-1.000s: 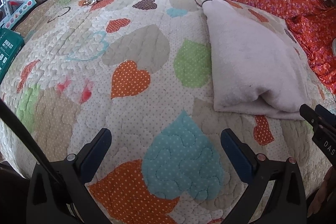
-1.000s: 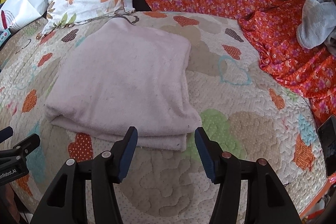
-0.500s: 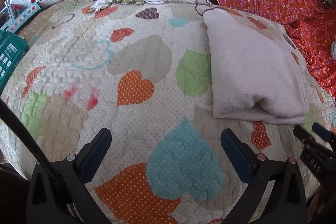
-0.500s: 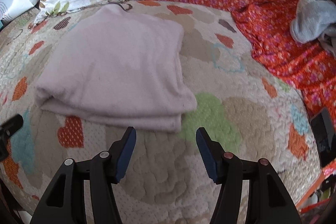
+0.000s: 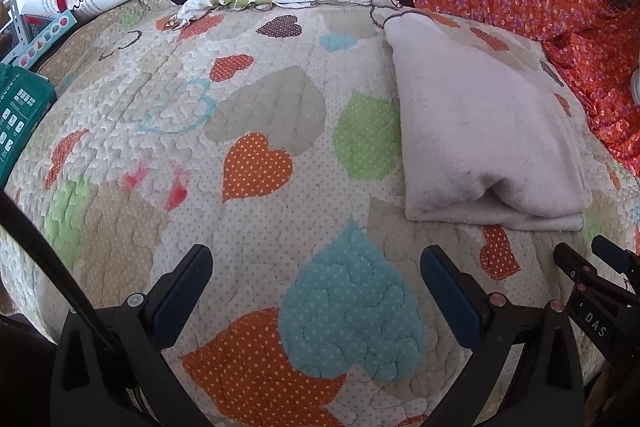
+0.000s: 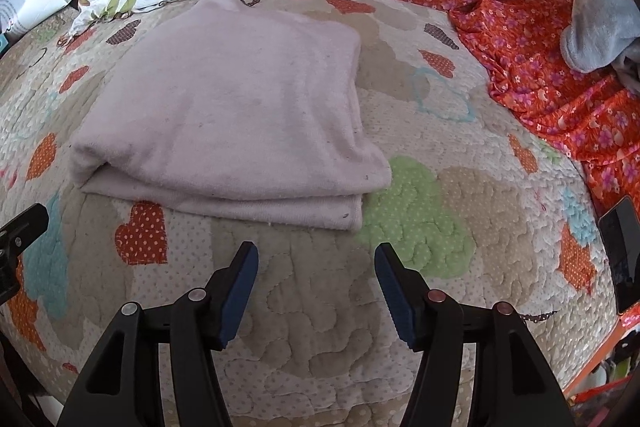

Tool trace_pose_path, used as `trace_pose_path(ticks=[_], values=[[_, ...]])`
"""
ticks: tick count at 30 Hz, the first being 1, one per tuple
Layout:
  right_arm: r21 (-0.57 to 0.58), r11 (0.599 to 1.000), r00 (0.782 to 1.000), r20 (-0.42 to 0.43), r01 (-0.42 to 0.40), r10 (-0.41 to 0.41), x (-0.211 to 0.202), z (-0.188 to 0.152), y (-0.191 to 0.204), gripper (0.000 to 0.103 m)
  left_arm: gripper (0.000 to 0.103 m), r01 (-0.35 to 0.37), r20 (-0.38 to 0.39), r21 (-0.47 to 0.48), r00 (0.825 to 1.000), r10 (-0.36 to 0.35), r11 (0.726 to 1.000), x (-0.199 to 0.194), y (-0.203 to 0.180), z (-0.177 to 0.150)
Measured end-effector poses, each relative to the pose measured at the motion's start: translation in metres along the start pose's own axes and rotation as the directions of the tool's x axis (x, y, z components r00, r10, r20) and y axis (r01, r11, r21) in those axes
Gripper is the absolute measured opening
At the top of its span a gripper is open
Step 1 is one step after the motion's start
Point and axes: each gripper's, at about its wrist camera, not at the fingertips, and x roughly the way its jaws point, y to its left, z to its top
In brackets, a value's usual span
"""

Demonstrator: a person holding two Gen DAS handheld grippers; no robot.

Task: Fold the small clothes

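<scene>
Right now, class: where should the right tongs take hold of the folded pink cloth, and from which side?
Probably the near right corner of the pink cloth, from the near side. Its stacked layers end there in an open edge facing the right tongs, which stand open and empty just short of it over the quilt. The left end is a rounded fold, harder to pinch.
</scene>
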Motion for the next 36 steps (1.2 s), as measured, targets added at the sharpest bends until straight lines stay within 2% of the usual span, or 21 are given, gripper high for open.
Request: trace_pose_path(ticks=[5,11,36], values=[[-0.011,1.000,1.000,0.002,0.005,-0.005,-0.003,-0.002,0.003,0.065,0.103,-0.008,-0.004,-0.001,1.000,0.008,1.000,0.001,0.001,0.000],[0.039,0.999,1.000,-0.001,-0.006,0.007,-0.008,-0.010,-0.003,0.067,0.103,-0.021,-0.009,-0.003,1.000,0.020,1.000,0.003,0.003,0.000],[0.008,1.000,1.000,0.003,-0.010,0.010,-0.005,-0.009,0.004,0.067,0.103,-0.028,-0.039,-0.003,0.999,0.028,1.000,0.009,0.003,-0.004]])
